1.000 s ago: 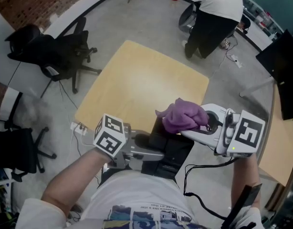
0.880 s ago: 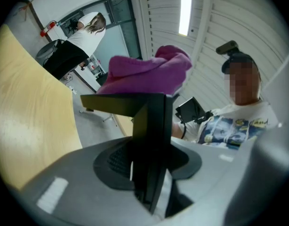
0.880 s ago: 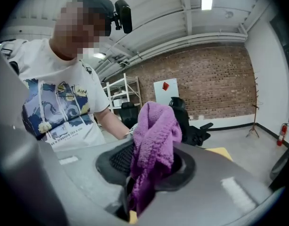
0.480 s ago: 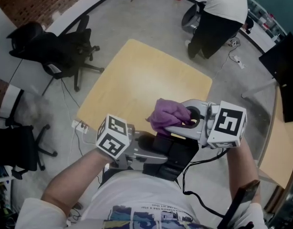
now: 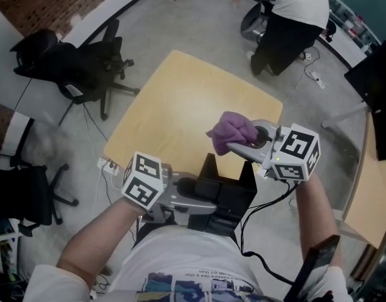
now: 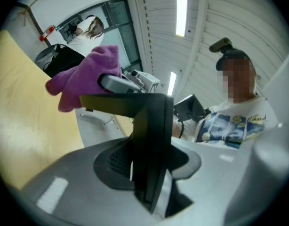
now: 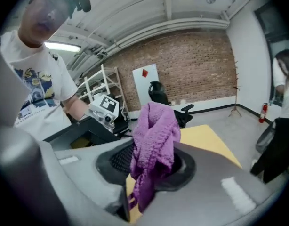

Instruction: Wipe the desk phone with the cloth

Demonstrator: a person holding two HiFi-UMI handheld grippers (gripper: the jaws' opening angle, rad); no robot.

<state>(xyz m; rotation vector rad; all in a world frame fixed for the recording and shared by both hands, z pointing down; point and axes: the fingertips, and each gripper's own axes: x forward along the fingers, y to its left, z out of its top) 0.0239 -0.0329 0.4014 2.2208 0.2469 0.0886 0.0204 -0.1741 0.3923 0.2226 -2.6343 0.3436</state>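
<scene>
A black desk phone (image 5: 226, 192) is held by the near edge of the yellow table (image 5: 180, 106). My left gripper (image 5: 209, 201) is shut on it. In the left gripper view a thin black panel of the phone (image 6: 151, 135) is pinched between the jaws of the left gripper (image 6: 149, 166). My right gripper (image 5: 236, 145) is shut on a purple cloth (image 5: 234, 131), which hangs just beyond the phone's upright top edge. In the right gripper view the cloth (image 7: 154, 145) droops out of the right gripper (image 7: 151, 175), with the phone (image 7: 83, 131) behind it to the left.
Black office chairs (image 5: 86, 61) stand to the table's left. A person in a white top (image 5: 293, 17) bends over beyond its far corner. A black cable (image 5: 268, 200) trails from the right gripper. A dark desk edge (image 5: 375, 106) is at the right.
The right gripper has carried the cloth leftward over the phone's top and then out past its far edge. The left gripper and the phone have stayed put.
</scene>
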